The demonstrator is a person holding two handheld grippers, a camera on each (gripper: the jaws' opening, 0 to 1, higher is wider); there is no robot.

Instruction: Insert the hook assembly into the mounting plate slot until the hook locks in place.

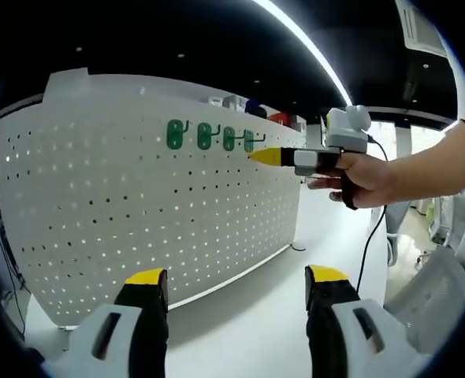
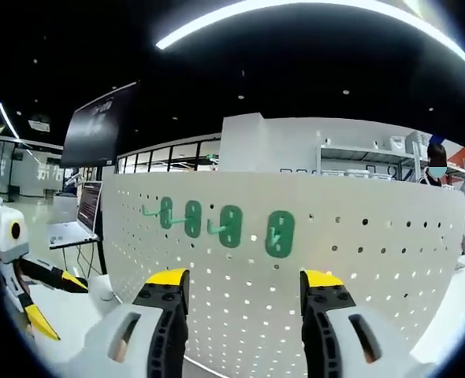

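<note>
Here, as we find things at this moment:

Pegboard: a white perforated board (image 1: pixel 146 205) stands upright on the white table (image 1: pixel 295 260) — we judge it upright so both of our grippers can approach its face head-on.

Hooks: four green hooks (image 2: pixel 280 234) hang in a row along the upper part of the board, each green plate flat against the holes with a prong sticking out. In the left gripper view the same row (image 1: pixel 205 135) sits just ahead of the right gripper's yellow tips.

Left gripper: our left gripper (image 1: pixel 236 295) hangs low and well back from the board, jaws spread and nothing between them — we judge it is kept clear so the whole row stays visible.

Right gripper: our right gripper (image 2: pixel 244 293) faces the board below the hooks, jaws parted and empty. Seen from the left gripper view, the hand (image 1: pixel 366 177) holds it level with the row, tip near the rightmost hook.

Task state: we judge all four seated; whether the last is locked we cannot tell.

Laptop: an open laptop (image 2: pixel 79 216) sits left of the board.

Writing: none legible on board, hooks or grippers.
</note>
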